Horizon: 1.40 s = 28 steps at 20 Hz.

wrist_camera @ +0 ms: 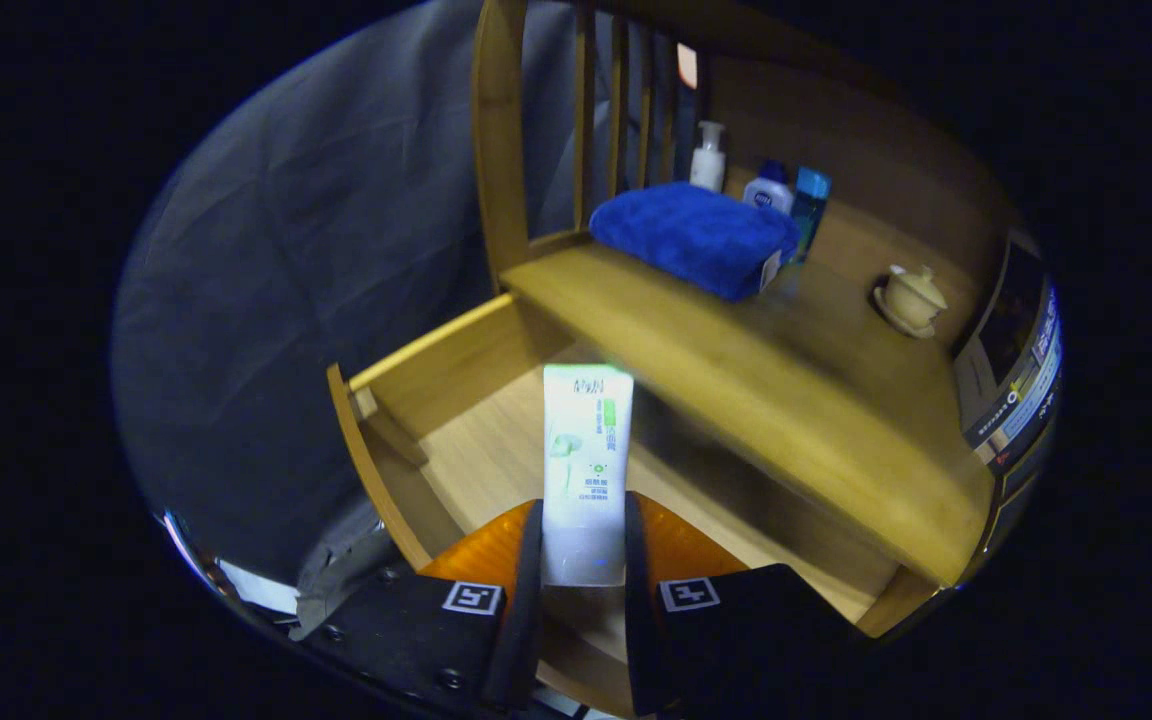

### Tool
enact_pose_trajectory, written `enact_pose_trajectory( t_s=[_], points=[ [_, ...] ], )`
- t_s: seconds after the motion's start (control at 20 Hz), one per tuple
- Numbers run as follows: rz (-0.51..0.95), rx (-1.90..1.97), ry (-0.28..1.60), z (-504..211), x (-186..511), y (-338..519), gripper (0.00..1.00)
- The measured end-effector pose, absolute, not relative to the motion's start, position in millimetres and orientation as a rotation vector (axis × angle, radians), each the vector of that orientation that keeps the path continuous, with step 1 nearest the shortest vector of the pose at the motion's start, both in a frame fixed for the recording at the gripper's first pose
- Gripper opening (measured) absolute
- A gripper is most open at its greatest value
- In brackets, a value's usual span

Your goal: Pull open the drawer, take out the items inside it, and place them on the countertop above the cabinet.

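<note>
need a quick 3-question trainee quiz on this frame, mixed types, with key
1. True or false: the gripper is shut on the tube.
2. The drawer is: A) closed, B) pulled open, C) taken off and set on the countertop.
3. Fill in: on the countertop, the folded ____ towel lies in front of the bottles, and a lidded cup sits apart from it.

Key
1. True. Both fingers press the tube's sides, and it stands up between them over the open drawer.
2. B.
3. blue.
</note>
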State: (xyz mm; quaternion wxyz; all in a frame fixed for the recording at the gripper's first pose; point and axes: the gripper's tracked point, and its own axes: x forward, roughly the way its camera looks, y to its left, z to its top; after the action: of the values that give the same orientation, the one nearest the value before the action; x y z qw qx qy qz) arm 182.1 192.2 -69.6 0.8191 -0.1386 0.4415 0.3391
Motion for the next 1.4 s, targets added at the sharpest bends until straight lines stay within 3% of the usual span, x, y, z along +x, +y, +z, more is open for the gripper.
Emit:
enact_pose_trajectory(
  t_s=[0.1, 0.35, 0.55, 0.95, 1.2, 1.4],
  points=[
    [0.721, -0.235, 0.910, -57, 227, 200, 0.43],
    [0.875, -0.198, 0.850, -12, 208, 206, 0.44],
    [0.859, -0.137, 0.729, 22, 225, 213, 0.44],
    [0.529, -0.083, 0.532, 70, 322, 142, 0.43],
    [0.255, -0.052, 0.499, 76, 369, 72, 0.43],
    [0.148, -0.050, 0.534, 58, 385, 49, 0.44]
  ],
)
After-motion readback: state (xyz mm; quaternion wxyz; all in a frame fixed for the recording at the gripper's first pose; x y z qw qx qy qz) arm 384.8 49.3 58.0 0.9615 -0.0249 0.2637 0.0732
